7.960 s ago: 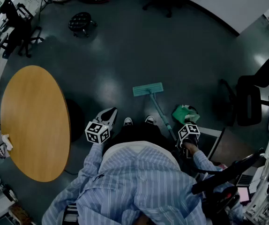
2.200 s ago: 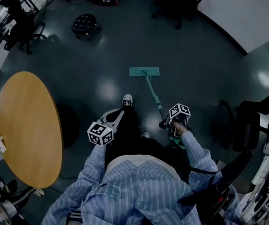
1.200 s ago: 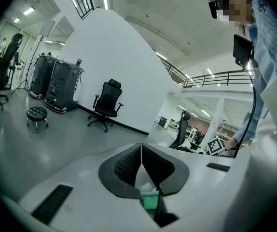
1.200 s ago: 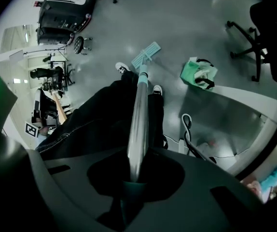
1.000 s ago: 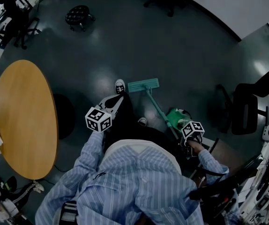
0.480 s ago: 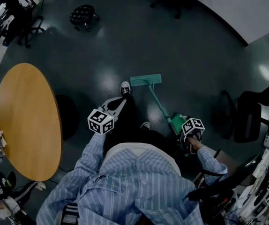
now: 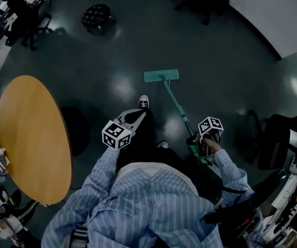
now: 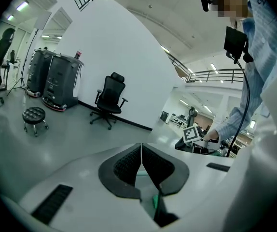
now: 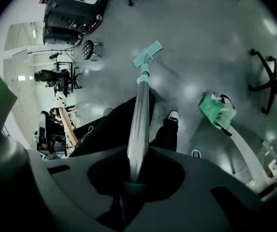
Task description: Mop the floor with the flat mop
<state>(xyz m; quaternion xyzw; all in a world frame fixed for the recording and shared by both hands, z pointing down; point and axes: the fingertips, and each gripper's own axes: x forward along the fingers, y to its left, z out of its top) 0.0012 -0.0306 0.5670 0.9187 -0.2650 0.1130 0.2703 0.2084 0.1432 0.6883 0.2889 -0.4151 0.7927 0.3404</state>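
Now right tongs (image 7: 198, 138) clamp flat mop (image 7: 161, 76) handle, head pointing forward-left; left tongs (image 7: 136, 115) closed, empty.

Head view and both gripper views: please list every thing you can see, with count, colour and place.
floor: one, dark grey, all around
flat mop: one, teal head, on the floor ahead
round table: one, brown wood, left
stool: one, black, far left
office chairs: at least two, black, far side and right
bag-like thing: one, green, floor at right
shoes: two, white-toed, under the person
left hand-held gripper: one, white, shut and empty
right hand-held gripper: one, white, shut on flat mop's handle
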